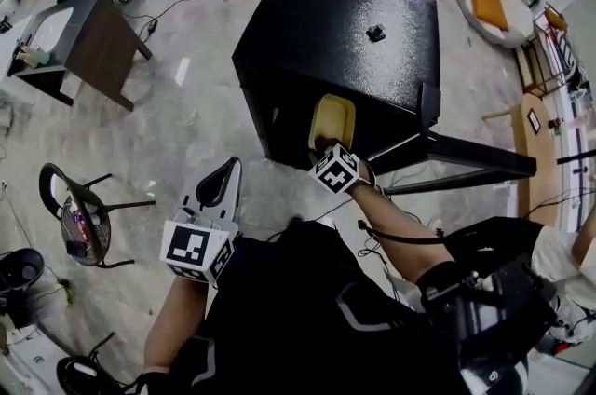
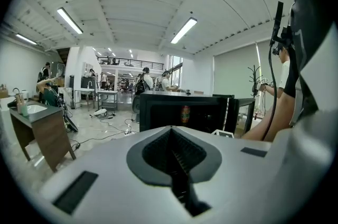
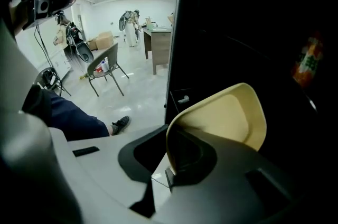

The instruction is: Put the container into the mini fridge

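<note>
Filling the middle of the head view: a glossy black box-shaped mini fridge [image 1: 345,30], standing on a pale grey marbled floor [image 1: 205,118]. Has its black-framed door [image 1: 466,162] swung wide open to the right. Carries a small black knob-like object [image 1: 375,33] on its top. Holds a can with an orange and green label [image 3: 308,62] deep in the dark interior, seen from the right gripper view.

To the upper left, well apart from the mini fridge: a brown wooden worktop [image 1: 98,44]. Nearer, by the left edge: a black-framed chair [image 1: 79,214].

At the open front of the mini fridge, just under its top edge: a pale yellow rounded plastic container [image 1: 332,120], tilted. Sits at the mouth of the dark compartment, with the far end under the top edge. Cannot tell whether resting on a shelf.

Right tongs [image 3: 168,167]: narrowed onto the near wall of the container, pinching the thin rim between the pads. Reaching forward at the end of the person's outstretched arm, up to the opening.

Left tongs [image 1: 216,185]: held low and back, near the person's lap, well apart from the mini fridge. Pressed together at the tips, with nothing between.
</note>
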The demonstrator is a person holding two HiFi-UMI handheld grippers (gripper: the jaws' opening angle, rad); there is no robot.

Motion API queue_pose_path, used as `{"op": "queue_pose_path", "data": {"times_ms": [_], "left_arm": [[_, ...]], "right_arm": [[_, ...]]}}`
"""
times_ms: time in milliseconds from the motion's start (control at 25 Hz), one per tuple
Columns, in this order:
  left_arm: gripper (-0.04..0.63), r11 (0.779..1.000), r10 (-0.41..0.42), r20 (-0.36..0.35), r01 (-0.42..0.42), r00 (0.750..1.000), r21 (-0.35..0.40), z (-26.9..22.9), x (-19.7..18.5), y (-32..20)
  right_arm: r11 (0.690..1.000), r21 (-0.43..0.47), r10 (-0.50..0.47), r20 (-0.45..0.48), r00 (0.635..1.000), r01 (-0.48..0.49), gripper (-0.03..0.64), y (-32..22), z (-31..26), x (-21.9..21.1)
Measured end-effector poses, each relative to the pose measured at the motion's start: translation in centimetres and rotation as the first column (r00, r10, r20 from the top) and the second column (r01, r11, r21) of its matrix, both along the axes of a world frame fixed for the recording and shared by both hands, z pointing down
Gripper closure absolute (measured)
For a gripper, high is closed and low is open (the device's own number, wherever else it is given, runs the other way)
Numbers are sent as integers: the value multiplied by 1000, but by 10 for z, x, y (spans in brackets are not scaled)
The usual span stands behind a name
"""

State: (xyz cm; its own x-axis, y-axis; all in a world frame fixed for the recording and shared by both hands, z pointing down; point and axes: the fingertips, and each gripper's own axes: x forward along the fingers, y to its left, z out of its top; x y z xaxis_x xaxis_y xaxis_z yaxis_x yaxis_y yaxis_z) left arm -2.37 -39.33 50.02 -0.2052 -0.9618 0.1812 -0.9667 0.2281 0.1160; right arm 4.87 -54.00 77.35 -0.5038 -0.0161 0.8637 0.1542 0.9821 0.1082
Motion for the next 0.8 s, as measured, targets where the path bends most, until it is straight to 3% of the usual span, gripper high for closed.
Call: {"op": "queue_pose_path", "data": {"times_ms": [360, 800], "left_arm": [[588, 1000, -14, 6, 14, 1000, -9, 2, -5, 1], [588, 998, -52, -19, 51, 998, -29, 9, -10, -8]], "right_arm": [[999, 38, 39, -63, 997, -36, 592, -35, 37, -6], [999, 43, 37, -62, 997, -34, 592, -54, 58, -17]]}}
